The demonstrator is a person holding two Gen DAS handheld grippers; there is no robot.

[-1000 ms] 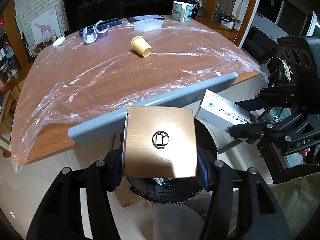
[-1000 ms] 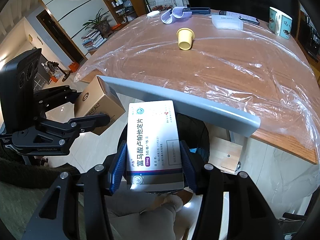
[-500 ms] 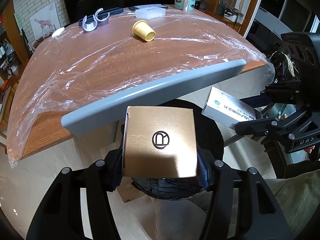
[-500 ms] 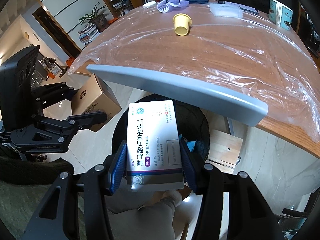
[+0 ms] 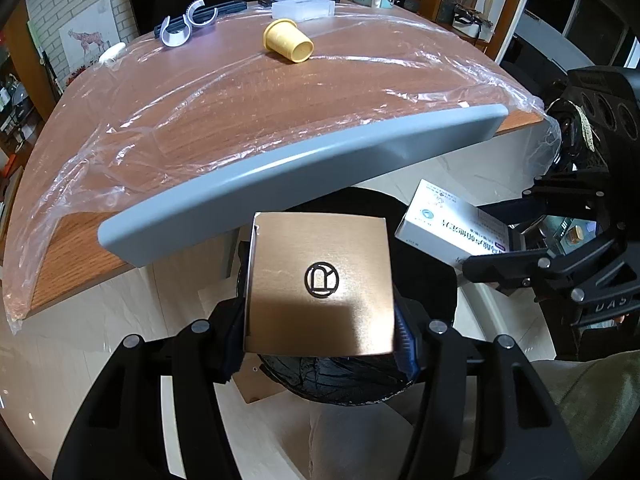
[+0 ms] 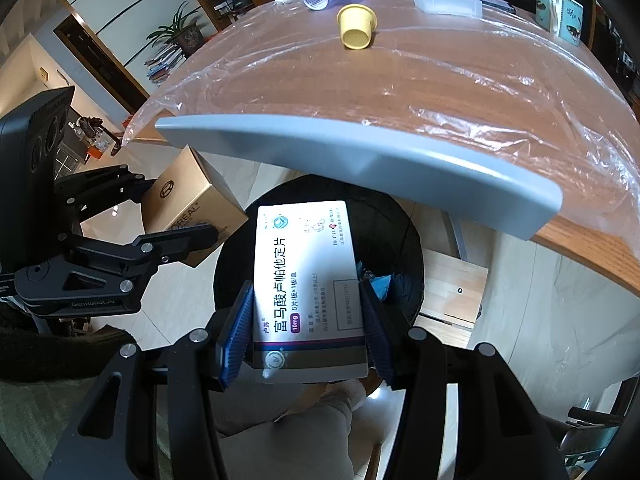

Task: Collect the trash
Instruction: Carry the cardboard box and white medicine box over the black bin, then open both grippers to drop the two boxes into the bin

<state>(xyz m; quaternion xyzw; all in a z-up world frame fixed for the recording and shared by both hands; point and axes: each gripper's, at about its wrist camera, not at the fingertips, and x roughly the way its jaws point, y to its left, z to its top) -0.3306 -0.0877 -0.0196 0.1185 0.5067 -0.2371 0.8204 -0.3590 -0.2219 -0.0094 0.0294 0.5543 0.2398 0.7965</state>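
From the left wrist camera, the left gripper has its fingers pressed against both sides of a gold box with a round logo on its top face. The box hangs over the mouth of a black trash bin standing on the pale tiled floor. Just beyond the bin runs the grey top rail of a chair, and behind that the wooden table, covered by a crinkled clear plastic sheet. On the sheet a yellow paper cup lies on its side, well apart from the bin. Off to the right, the right gripper clamps a white medicine box, held near the bin's rim.

From the right wrist camera, the right gripper pinches the white medicine box between its blue pads, the box's printed face turned up. It sits directly above the opening of the black trash bin, where something blue shows inside. To the left, the left gripper grips the gold box beside the bin. The chair rail crosses above the bin, and farther up the yellow paper cup rests on the plastic-covered table, with a patterned mug at the far right edge.
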